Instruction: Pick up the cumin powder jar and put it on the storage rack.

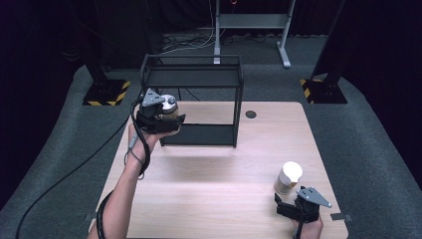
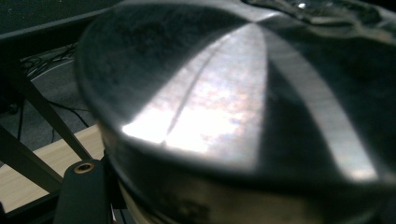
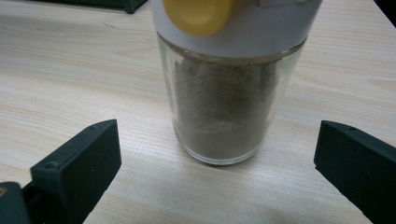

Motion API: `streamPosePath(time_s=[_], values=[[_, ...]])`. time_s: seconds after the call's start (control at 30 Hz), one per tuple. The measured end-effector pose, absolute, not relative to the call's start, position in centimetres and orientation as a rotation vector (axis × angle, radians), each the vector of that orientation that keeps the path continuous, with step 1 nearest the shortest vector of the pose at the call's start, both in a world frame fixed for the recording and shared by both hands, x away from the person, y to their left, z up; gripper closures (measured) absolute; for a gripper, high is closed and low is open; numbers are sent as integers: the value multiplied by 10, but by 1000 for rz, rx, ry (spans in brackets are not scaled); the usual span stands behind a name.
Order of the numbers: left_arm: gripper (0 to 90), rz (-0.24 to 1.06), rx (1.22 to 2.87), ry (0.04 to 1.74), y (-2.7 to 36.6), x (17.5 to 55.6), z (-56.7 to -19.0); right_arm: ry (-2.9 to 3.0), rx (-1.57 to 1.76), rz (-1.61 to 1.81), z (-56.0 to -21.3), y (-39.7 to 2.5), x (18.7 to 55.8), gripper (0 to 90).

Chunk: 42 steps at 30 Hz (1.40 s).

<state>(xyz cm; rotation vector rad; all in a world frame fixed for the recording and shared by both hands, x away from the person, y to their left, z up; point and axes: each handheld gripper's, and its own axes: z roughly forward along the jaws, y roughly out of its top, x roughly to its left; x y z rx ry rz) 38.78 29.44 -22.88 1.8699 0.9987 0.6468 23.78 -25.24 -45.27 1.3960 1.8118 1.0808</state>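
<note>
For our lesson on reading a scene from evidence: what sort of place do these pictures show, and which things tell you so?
Probably a lab or recording studio, not a kitchen. A lone wooden table stands on grey carpet, ringed by black curtains, with hazard-striped stand bases and loose cables behind it. On the table stands a black shelf rack.

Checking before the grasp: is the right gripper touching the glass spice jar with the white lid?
Apart. In the right gripper view, the glass spice jar stands between open jaws, bare table showing on both sides.
</note>
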Motion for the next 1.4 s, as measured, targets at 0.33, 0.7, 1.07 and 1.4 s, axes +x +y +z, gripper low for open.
streamPosePath(time_s=[0.33, 0.7, 1.07, 1.4], values=[[306, 627, 1873, 1000, 297, 392, -227, 1807, 1395, 1087, -453, -253, 237, 0], [306, 629, 1899, 982, 291, 398, -211, 1819, 1394, 1079, -452, -253, 239, 0], [306, 619, 1899, 982, 289, 403, -198, 1816, 1393, 1075, -452, -252, 238, 0], [306, 607, 1865, 996, 294, 405, -180, 1812, 1401, 1077, -452, -252, 238, 0]])
